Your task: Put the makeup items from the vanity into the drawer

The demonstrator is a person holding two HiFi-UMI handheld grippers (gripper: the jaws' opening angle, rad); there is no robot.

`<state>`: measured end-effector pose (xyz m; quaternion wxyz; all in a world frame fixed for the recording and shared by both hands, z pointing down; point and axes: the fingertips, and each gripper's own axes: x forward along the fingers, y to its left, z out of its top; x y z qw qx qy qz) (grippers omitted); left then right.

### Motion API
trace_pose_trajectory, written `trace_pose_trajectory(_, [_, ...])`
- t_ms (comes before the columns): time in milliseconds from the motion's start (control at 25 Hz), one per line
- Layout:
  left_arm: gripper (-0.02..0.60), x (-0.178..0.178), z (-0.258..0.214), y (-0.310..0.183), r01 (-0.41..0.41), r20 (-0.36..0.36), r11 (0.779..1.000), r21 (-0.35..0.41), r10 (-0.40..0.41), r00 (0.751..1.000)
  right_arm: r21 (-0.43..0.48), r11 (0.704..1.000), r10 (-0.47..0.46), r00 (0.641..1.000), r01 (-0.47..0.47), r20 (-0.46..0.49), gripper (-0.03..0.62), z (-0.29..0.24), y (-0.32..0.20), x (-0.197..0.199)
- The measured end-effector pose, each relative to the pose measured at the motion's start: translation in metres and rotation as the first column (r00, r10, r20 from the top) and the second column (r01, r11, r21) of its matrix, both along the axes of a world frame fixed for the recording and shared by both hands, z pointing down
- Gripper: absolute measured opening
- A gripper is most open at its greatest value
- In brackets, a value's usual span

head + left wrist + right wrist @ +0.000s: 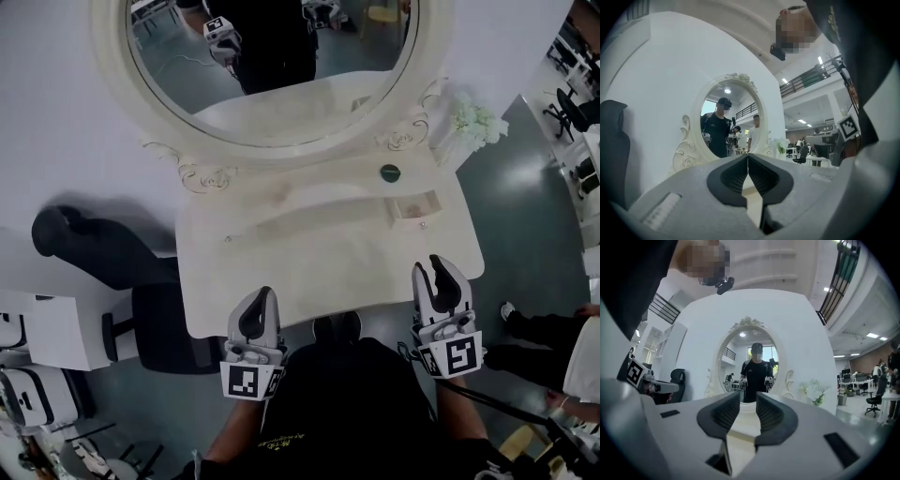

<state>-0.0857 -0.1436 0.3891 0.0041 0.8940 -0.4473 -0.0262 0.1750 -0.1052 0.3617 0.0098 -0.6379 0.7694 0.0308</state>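
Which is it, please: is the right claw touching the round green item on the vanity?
Apart. The head view shows bare tabletop between the right claw at the front edge and the green item near the mirror.

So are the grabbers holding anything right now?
Nothing is held. The left gripper is shut and empty. The right gripper has its fingers a little apart with nothing between them.
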Motion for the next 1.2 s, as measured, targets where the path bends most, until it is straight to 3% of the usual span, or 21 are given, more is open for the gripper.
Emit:
trace_pose_trajectory(360, [0.021,-0.007,-0.011,0.002,0.023,-0.003,0.999,0.039,-0.023,1.000,0.034,0.999,-0.008,0.999,0.007,0.033,0.101,-0.002,-0.004,-0.002])
trace_pose_trajectory(600, [0.021,-0.014,-0.005,0.014,0.037,0.003,0.999,0.028,-0.037,0.999,-0.010,1.000,-0.009,1.000,0.009,0.021,0.095,0.006,0.006,-0.006])
trace_pose_trajectory(800, [0.021,-0.016,-0.014,0.009,0.052,-0.011,0.997,0.049,-0.052,0.999,0.010,1.000,-0.006,1.000,0.006,-0.018,0.018,0.005,-0.003,-0.015])
trace_pose_trajectory(1200, [0.021,-0.024,-0.023,0.016,0.077,-0.021,0.994,0.075,-0.076,0.997,0.027,0.999,-0.047,0.999,0.047,-0.027,0.006,0.002,-0.001,-0.031])
